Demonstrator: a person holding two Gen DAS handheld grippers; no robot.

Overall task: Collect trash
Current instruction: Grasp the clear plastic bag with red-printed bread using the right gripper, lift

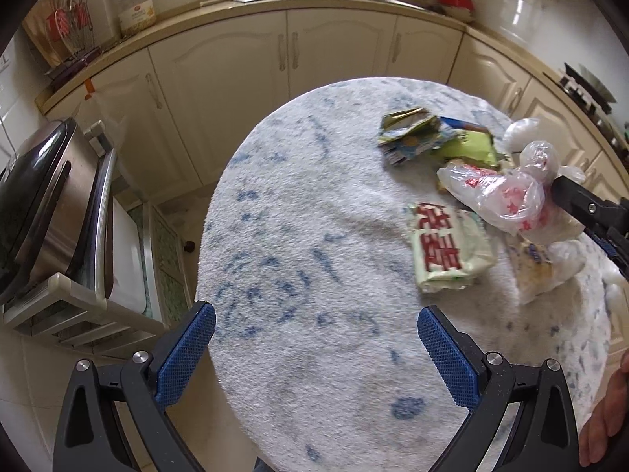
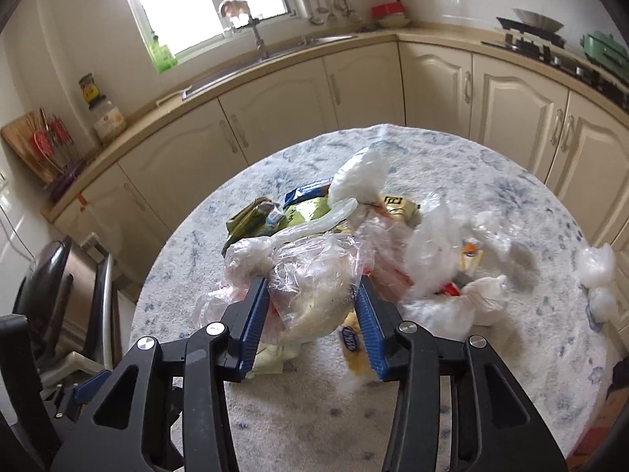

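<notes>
A: The right wrist view shows the right gripper [image 2: 312,306] partly closed, both blue pads pressed on a clear plastic bag [image 2: 314,275] above the desk [image 2: 275,424].

B: The left wrist view shows that bag's red-printed side [image 1: 507,192] and a green packet [image 1: 448,251] lying flat beside it. The left gripper [image 1: 316,344] stands wide open, nothing between its pads, over bare cloth.

A: Only the right view shows the loose white bags [image 2: 595,271] at the far right rim.

Daylight floods from the overexposed window [image 2: 208,4] (fisheye bends the edges), slight motion blur throughout
</notes>
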